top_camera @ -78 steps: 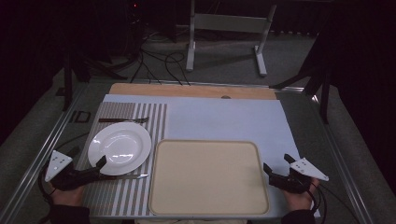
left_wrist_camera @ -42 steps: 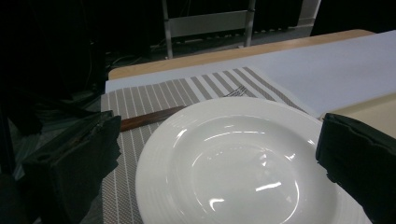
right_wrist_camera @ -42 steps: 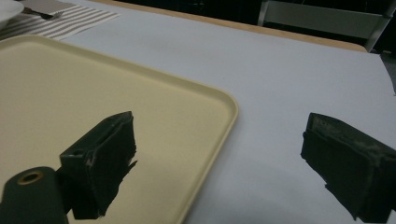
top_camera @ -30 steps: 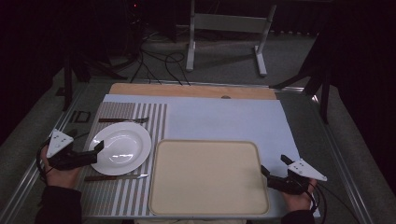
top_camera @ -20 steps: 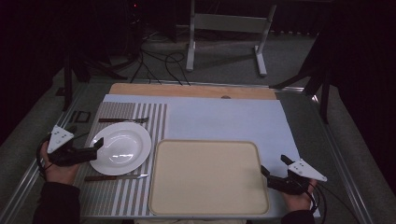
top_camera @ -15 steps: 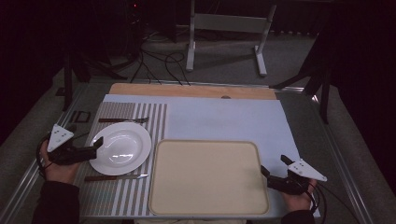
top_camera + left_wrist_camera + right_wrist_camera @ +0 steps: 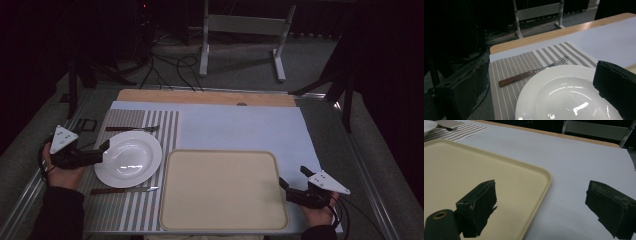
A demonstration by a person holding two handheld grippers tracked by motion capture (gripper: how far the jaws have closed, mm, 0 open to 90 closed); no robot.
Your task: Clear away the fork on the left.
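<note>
The white plate (image 7: 128, 159) lies on the striped placemat (image 7: 131, 170) at about 9 o'clock on the bench (image 7: 240, 125), between a fork (image 7: 131, 128) at its 12 o'clock and a knife (image 7: 124, 189) at its 6 o'clock. The left tongs (image 7: 103, 148) sit at the plate's 9 o'clock rim, one jaw over the rim; whether they are apart or pinching the rim cannot be told. The right tongs (image 7: 291, 183) stand apart at the 4 o'clock corner of the cream tray (image 7: 222, 190), one jaw over the tray and the other over the pale sheet (image 7: 240, 125).
</note>
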